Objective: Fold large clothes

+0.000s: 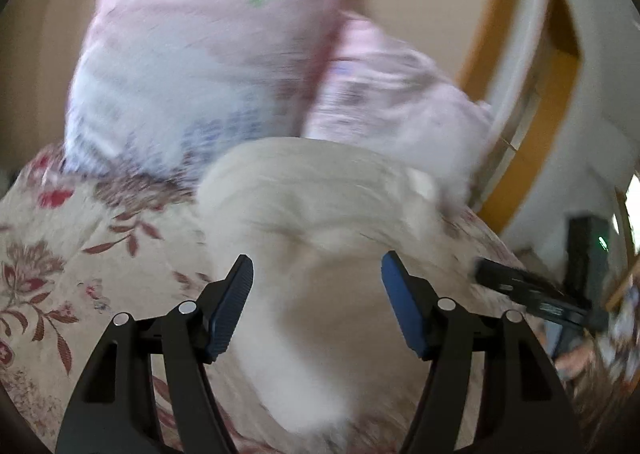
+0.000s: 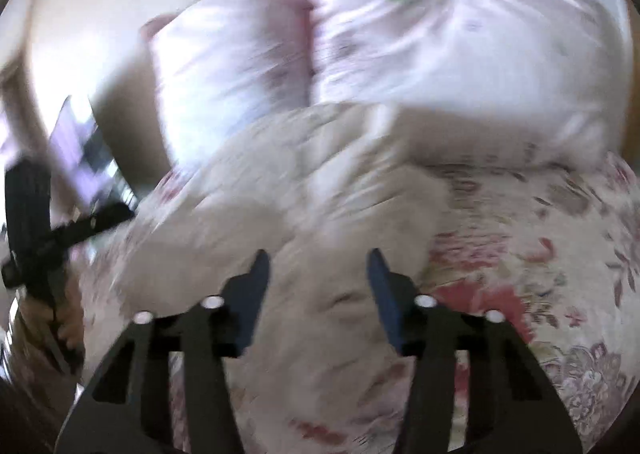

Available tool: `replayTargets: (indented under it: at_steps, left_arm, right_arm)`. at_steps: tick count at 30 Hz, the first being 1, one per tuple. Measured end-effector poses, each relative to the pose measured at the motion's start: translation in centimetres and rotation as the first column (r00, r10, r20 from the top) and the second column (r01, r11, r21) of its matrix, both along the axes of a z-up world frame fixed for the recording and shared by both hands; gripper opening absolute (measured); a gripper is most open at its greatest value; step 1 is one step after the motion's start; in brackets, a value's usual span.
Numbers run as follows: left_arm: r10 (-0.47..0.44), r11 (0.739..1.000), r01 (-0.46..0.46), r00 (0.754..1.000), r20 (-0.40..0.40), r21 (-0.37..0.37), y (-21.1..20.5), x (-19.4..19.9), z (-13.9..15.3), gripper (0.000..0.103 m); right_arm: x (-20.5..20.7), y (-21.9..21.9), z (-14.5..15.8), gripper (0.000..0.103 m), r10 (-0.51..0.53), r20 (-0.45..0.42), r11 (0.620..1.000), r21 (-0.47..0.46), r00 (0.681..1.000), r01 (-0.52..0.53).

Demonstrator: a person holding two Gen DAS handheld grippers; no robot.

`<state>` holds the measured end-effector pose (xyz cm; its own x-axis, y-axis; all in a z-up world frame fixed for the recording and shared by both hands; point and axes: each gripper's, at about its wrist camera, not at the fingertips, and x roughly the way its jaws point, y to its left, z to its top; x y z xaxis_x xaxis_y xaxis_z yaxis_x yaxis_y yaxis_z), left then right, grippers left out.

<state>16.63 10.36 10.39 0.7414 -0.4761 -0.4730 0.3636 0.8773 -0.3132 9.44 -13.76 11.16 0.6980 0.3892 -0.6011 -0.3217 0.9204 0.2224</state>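
Observation:
A cream-white garment lies bunched on a floral bedspread; both views are blurred. My left gripper hangs over the garment's near part with its blue pads well apart; nothing shows pressed between them. In the right wrist view the same garment spreads ahead and under my right gripper, whose pads also stand apart above the cloth. The right gripper shows as a dark blur at the bed's right edge in the left wrist view. The left gripper shows at the left edge in the right wrist view.
Two pale pink pillows stand behind the garment at the head of the bed, seen also as pillows. A white and yellow door frame stands to the right, with a dark upright object beside the bed.

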Motion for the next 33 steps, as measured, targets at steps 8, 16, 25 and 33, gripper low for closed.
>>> replayTargets:
  at_steps: [8, 16, 25, 33]
  left_arm:
    - [-0.117, 0.979, 0.125, 0.992, -0.055, 0.162, -4.8, -0.6, -3.1, 0.067]
    - [-0.148, 0.983, 0.164, 0.974, -0.169, 0.083, -4.8, 2.3, -6.9, 0.067]
    - [-0.162, 0.984, 0.171, 0.975, -0.153, 0.047, -4.3, 1.9, -6.7, 0.067]
    - [-0.173, 0.983, 0.18, 0.975, -0.139, 0.038, -4.4, 1.4, -6.5, 0.07]
  right_arm:
    - [3.7, 1.6, -5.6, 0.041, 0.012, -0.14, 0.991, -0.131, 0.99, -0.03]
    - [5.6, 0.0, -7.9, 0.044, 0.013, -0.213, 0.994, -0.102, 0.977, -0.035]
    - [11.2, -5.9, -0.3, 0.076, -0.186, -0.117, 0.961, 0.187, 0.976, 0.206]
    - [18.7, -6.0, -4.5, 0.013, -0.297, -0.233, 0.936, 0.123, 0.926, 0.331]
